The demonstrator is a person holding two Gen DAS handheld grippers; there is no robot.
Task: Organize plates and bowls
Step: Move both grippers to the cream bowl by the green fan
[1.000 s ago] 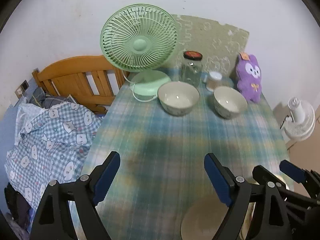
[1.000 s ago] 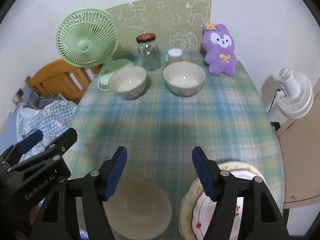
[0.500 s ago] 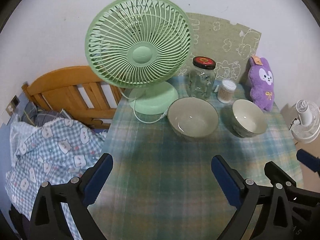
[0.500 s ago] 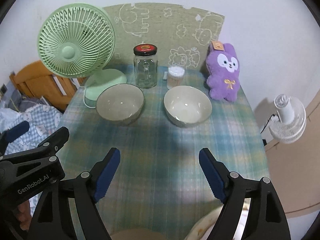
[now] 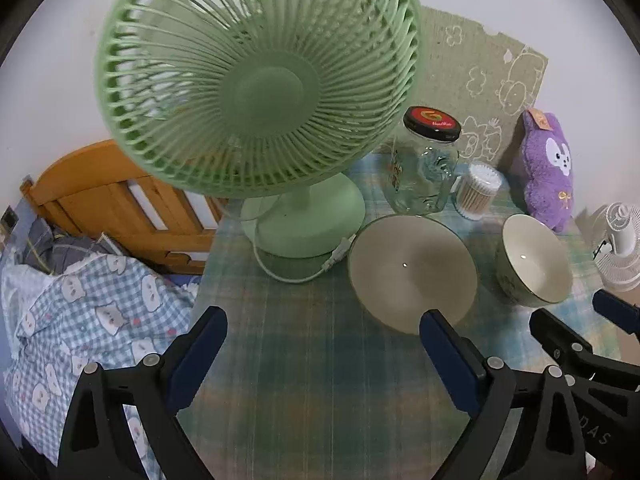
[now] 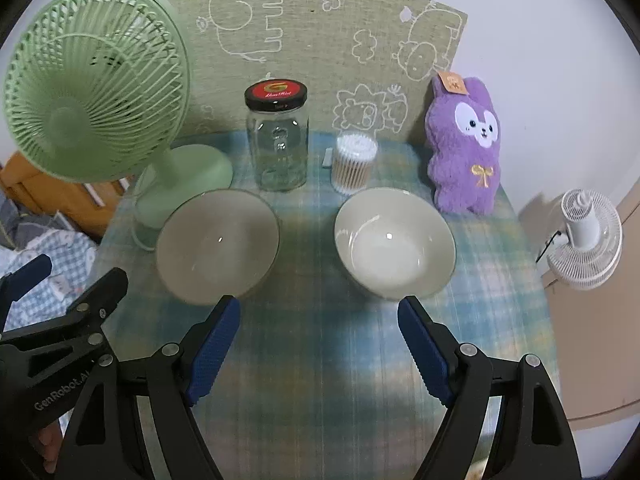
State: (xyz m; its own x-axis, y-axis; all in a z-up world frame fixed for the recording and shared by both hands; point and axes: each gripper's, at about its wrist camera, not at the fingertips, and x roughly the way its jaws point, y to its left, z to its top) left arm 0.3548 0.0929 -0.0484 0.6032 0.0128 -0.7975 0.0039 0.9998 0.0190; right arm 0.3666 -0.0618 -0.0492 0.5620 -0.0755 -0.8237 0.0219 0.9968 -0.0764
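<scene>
Both tongs hang spread and empty over the plaid table [image 6: 320, 360]. The left gripper [image 5: 320, 344] has its right pad [image 5: 444, 352] at the near rim of the left bowl [image 5: 412, 270]. The right gripper [image 6: 320, 320] faces the gap between that bowl [image 6: 218, 246] and the right bowl [image 6: 394, 246], which stand side by side, apart, before the fan [image 6: 96, 80], jar [image 6: 278, 140] and purple plush [image 6: 466, 148]

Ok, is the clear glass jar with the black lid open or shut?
Shut: the clear glass jar stands upright with its black lid seated on top.

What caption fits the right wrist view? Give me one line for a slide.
Open right tool faces two empty bowls, left and right, on a plaid table, jar behind.
</scene>
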